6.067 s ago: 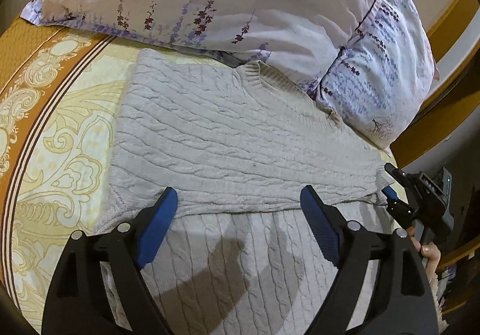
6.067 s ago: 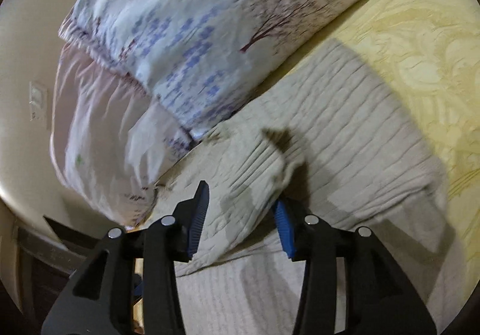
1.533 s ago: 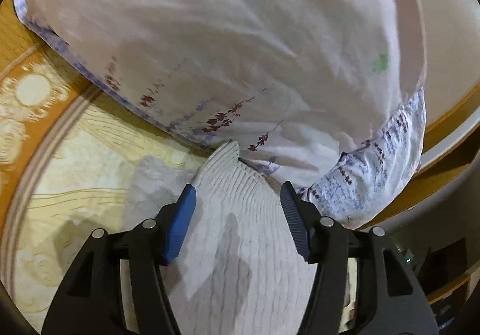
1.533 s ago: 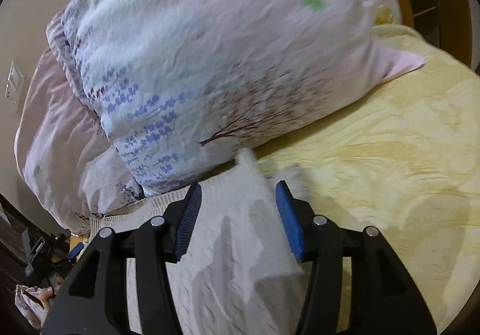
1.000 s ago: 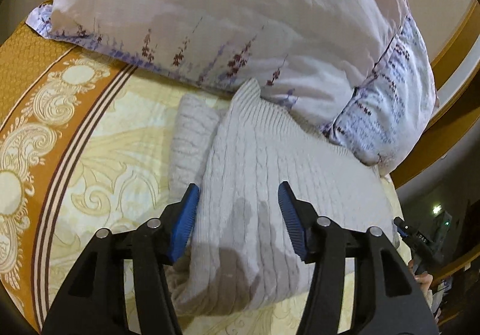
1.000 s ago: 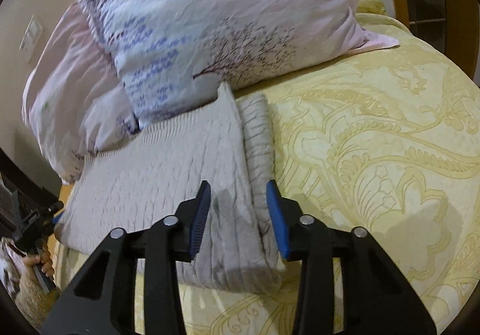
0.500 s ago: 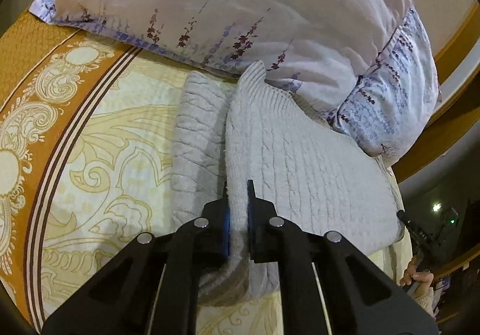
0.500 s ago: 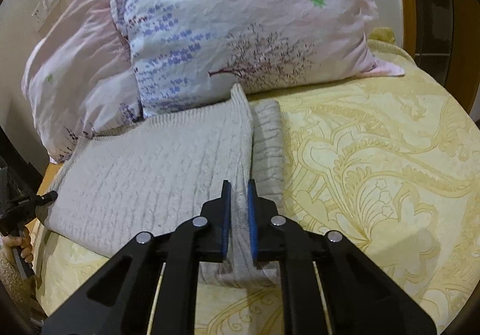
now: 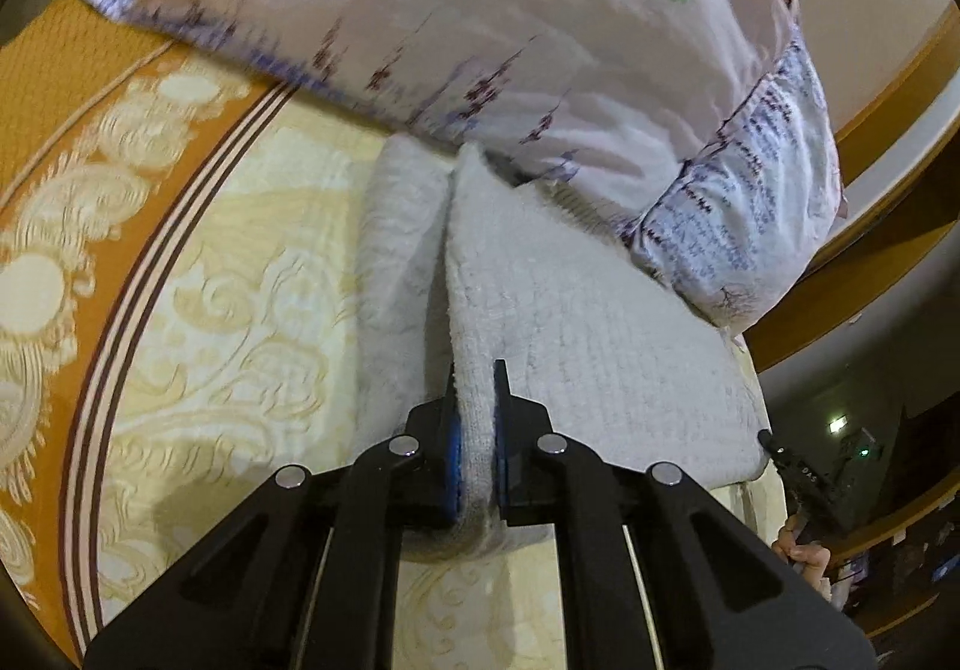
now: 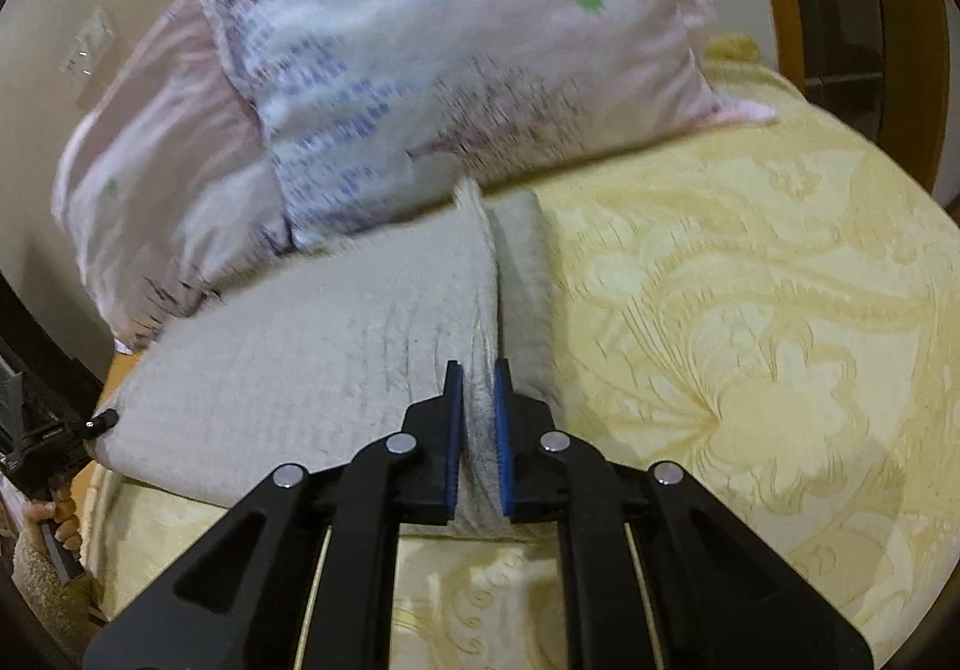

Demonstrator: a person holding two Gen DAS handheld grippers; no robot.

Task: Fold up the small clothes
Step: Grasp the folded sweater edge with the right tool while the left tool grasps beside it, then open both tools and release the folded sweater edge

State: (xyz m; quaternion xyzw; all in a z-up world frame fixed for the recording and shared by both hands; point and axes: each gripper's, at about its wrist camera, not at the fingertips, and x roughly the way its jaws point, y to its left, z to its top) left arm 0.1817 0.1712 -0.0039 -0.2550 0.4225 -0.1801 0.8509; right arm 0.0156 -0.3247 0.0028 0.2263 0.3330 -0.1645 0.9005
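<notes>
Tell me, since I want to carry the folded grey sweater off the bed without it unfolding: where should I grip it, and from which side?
Grip the sweater on its thick near edge, coming from the bed's open side, since pillows crowd its far end. Both layers stack there, where the left gripper is already shut.

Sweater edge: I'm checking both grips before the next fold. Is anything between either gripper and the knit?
Nothing visible. The left gripper and right gripper are each shut directly on the sweater, pads against knit; the pillows lie beyond.

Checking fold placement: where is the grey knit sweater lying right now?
In both wrist views the sweater lies folded on the yellow bedspread, its far end against the floral pillows, near edges pinched by the left gripper and right gripper.
</notes>
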